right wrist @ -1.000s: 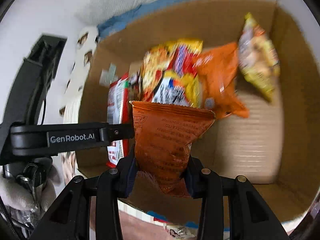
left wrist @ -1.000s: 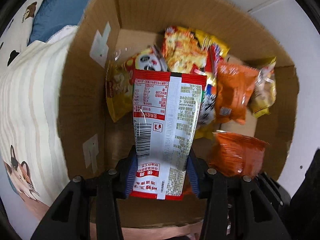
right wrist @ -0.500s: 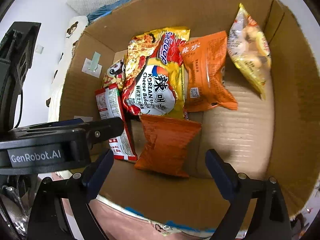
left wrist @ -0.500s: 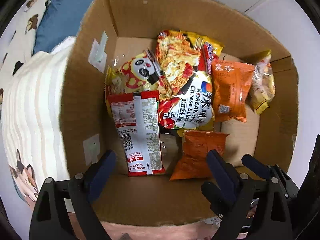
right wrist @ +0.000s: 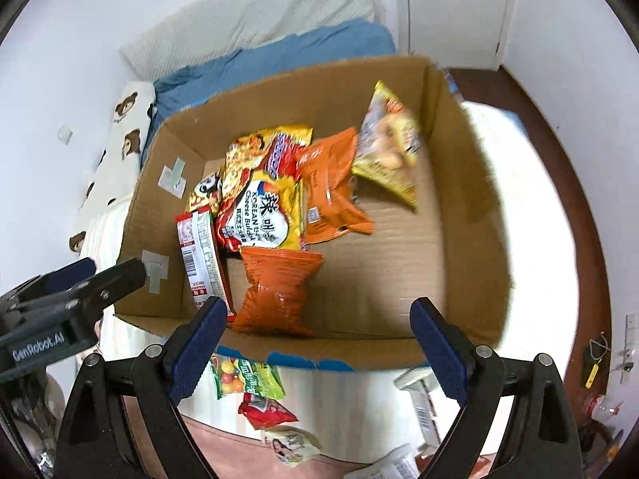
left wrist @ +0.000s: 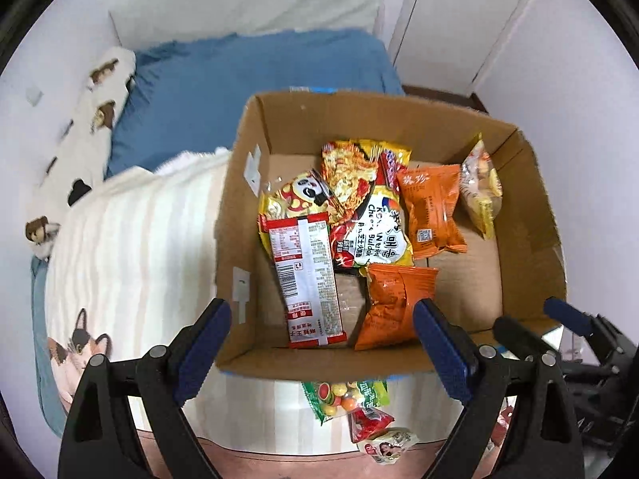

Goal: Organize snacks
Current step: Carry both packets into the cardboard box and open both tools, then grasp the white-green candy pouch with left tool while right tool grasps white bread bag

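While both grippers hang above the cardboard box [left wrist: 531, 215], their jaws stand wide apart and grasp nothing; the left gripper [left wrist: 321, 343] is over the near wall of the box, and the right gripper [right wrist: 315, 339] is over the same wall, a little further to the right. Inside the box, against its left wall, lies the red and white packet [left wrist: 309, 279] with its barcode side up; just beside it, toward the middle of the box, lies the crinkled orange bag [left wrist: 393, 305], close to the near wall; behind these two, further into the box, are the yellow noodle pack [left wrist: 375, 235], the panda packet [left wrist: 297, 195] and the flat orange pouch [left wrist: 433, 209]; the yellow snack bag [left wrist: 481, 187] leans near the right wall of the box. Outside the box, just before its near wall, some snacks lie on the bed: the green candy bag [left wrist: 345, 393], the small red packet [left wrist: 369, 419] and the small white packet [left wrist: 385, 445]. The box itself stands on the striped blanket [left wrist: 135, 247].
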